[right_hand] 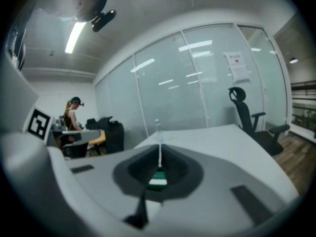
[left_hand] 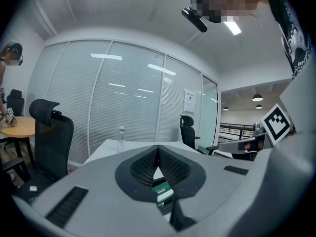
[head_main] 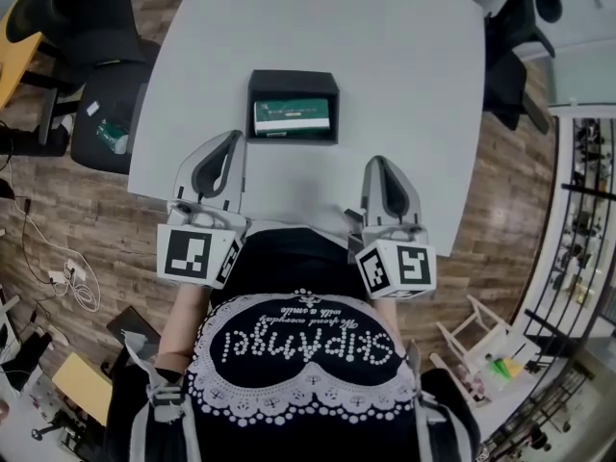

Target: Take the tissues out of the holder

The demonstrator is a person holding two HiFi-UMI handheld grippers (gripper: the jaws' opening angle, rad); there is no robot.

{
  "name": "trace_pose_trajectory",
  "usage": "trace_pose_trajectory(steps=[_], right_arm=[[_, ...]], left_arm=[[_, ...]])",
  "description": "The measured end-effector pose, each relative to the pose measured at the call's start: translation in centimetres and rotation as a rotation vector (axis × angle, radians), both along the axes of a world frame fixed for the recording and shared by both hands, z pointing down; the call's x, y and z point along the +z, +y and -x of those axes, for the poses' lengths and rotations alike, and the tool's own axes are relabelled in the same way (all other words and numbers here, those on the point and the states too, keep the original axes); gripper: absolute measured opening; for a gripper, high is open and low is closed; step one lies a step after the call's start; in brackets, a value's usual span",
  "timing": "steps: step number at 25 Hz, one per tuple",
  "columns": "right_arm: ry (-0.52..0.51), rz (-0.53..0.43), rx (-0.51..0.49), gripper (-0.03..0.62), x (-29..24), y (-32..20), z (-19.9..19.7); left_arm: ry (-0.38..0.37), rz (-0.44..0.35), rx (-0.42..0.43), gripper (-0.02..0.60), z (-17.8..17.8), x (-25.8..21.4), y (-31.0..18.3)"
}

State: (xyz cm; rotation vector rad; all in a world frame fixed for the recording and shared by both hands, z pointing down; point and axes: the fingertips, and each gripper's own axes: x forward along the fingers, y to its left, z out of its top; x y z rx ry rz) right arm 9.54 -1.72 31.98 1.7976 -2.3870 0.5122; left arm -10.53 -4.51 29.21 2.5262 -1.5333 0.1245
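A black open-topped holder (head_main: 293, 85) stands in the middle of the white table (head_main: 404, 56). A green and white tissue pack (head_main: 292, 115) lies inside it. My left gripper (head_main: 232, 141) is near the table's front edge, left of and nearer than the holder, with its jaws shut on nothing. My right gripper (head_main: 378, 164) is to the holder's right and nearer, also shut and empty. In the left gripper view the pack (left_hand: 165, 193) shows below the closed jaws. The right gripper view shows the pack (right_hand: 158, 179) through the same kind of gap.
Black office chairs stand left (head_main: 87, 37) and right (head_main: 515, 46) of the table. A water bottle (left_hand: 121, 138) stands at the table's far end. A yellow table (head_main: 17, 61) is at far left. A person (right_hand: 73, 113) stands in the background.
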Motion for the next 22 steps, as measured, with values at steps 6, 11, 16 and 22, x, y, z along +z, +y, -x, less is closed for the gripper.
trace_pose_trajectory(steps=[6, 11, 16, 22], right_arm=[[-0.003, 0.004, 0.004, 0.035, 0.2, 0.0, -0.3], [-0.007, 0.007, 0.007, 0.035, 0.4, 0.0, -0.5], [-0.008, 0.014, 0.018, 0.035, 0.6, 0.0, -0.8], [-0.007, 0.034, 0.040, 0.035, 1.2, -0.4, -1.5]], left_arm=[[-0.004, 0.006, -0.002, 0.021, -0.2, 0.2, 0.1], [-0.014, 0.012, 0.001, 0.021, -0.2, 0.4, 0.0], [-0.018, 0.016, 0.026, 0.021, -0.6, 0.7, -0.3], [-0.062, 0.044, 0.121, 0.121, -2.2, 1.4, -1.5]])
